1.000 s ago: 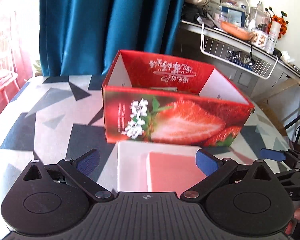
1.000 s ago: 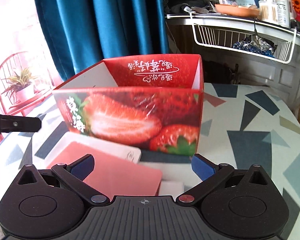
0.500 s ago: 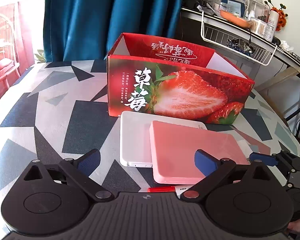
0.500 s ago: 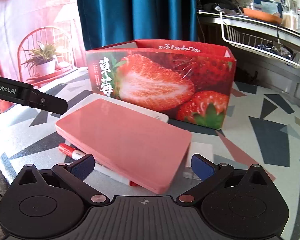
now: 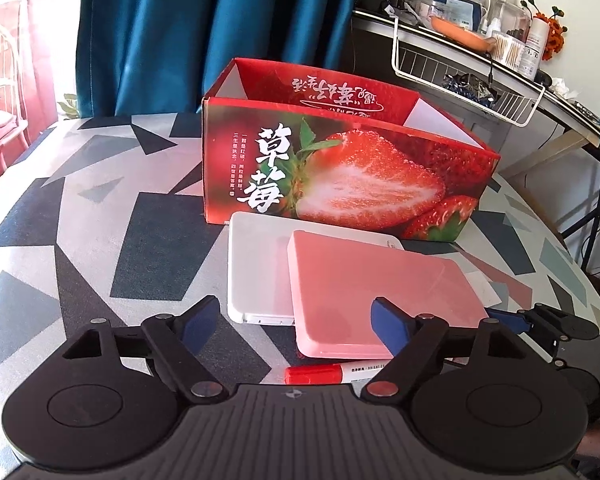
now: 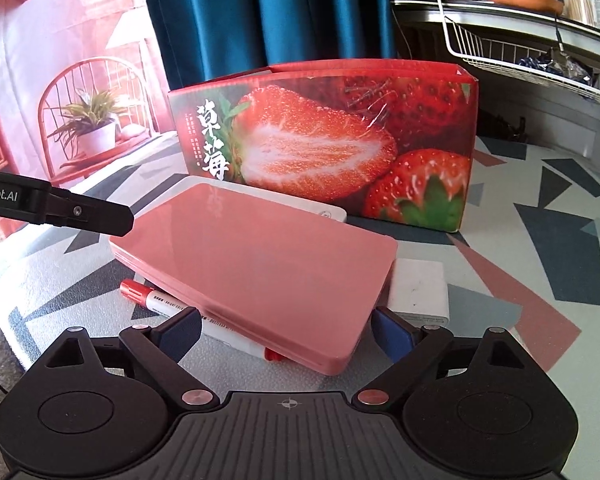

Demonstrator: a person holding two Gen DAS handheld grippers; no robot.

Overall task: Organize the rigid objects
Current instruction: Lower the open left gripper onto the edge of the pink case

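Marker middle hidden under pink case

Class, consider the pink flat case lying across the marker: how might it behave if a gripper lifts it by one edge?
The pink case looks rigid, so it probably stays flat. Its glossy lid may slip between pads. Propped on the red marker and white case, it may rock when nudged.

Black gripper linkages, silver screws, blue pads

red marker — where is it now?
On the table, the red marker lies partly under the pink case, at its near edge, just ahead of the left gripper.
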